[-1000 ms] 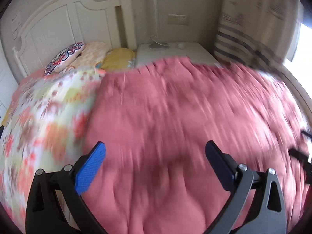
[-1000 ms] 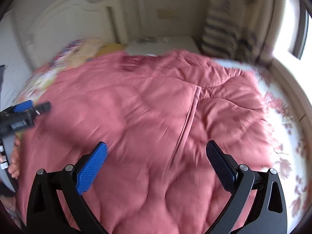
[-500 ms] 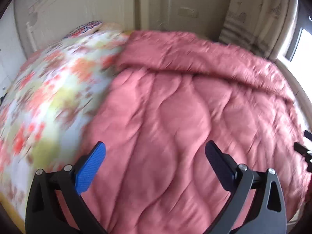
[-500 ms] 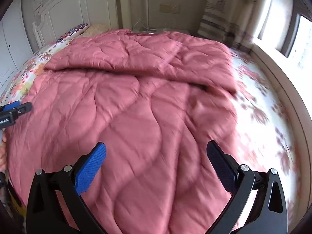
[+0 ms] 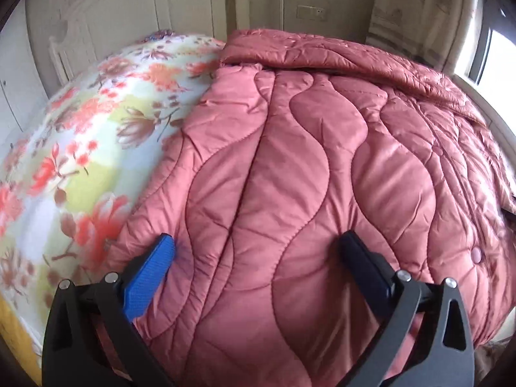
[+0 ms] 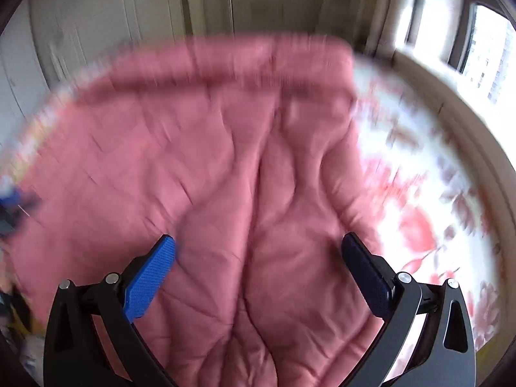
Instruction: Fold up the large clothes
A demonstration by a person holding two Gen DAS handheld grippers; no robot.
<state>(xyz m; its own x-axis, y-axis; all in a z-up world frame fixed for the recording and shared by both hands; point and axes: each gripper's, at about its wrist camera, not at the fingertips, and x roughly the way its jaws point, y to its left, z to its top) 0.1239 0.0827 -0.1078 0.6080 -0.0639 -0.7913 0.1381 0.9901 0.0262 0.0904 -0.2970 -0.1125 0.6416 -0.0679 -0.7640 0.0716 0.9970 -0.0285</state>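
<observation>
A large pink quilted coat (image 5: 306, 167) lies spread over the bed, with wavy stitching and snap buttons along its right side; its far part is folded over. My left gripper (image 5: 256, 258) is open and empty, low over the coat's near left part. My right gripper (image 6: 258, 258) is open and empty, low over the coat (image 6: 209, 167) near its right edge; this view is motion-blurred. The left gripper shows as a blur at the left edge of the right wrist view (image 6: 13, 206).
A floral bedsheet (image 5: 80, 148) covers the bed to the left of the coat and shows on the right in the right wrist view (image 6: 419, 200). A white headboard (image 5: 135, 16) stands behind. A bright window (image 6: 490, 51) is at the right.
Both grippers have dropped lower and closer to the coat's near end. The headboard and pillows have slid up and out of view. Both stay open.
</observation>
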